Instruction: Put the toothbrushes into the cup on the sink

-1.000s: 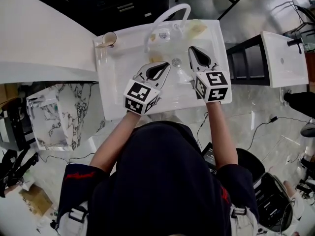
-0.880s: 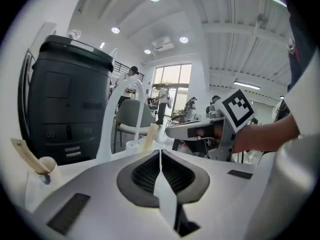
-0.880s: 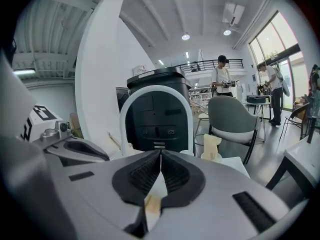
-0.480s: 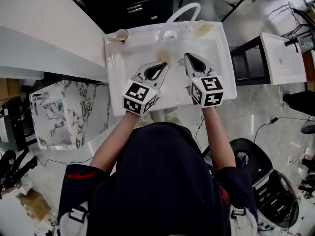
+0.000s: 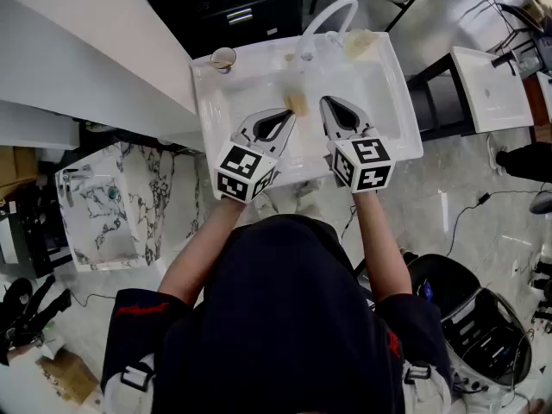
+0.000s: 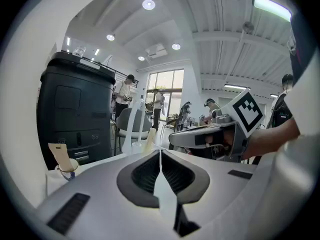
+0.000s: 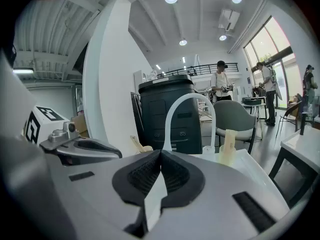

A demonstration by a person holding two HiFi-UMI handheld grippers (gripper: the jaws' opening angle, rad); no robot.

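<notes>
My left gripper (image 5: 290,114) has its jaws pressed together with nothing between them; the left gripper view (image 6: 160,152) shows the pads meeting along one thin seam. My right gripper (image 5: 326,102) is the same, pads closed flat on each other and empty, as the right gripper view (image 7: 160,152) shows. Both hang over the middle of the sink (image 5: 226,102), side by side and apart, tips aimed at its far edge.

Just off the tips, between the two grippers, a small yellowish piece (image 5: 297,103) lies in the basin; I cannot tell what it is. A second pale yellow lump (image 5: 360,43) sits at the far right corner.

The cup (image 5: 223,59) stands upright on the far left corner of the sink, well apart from both grippers. A tan stick (image 6: 59,154) rises out of it, probably a toothbrush, though I cannot tell. The white arched faucet (image 5: 329,13) stands at the far edge, right of the cup.
</notes>
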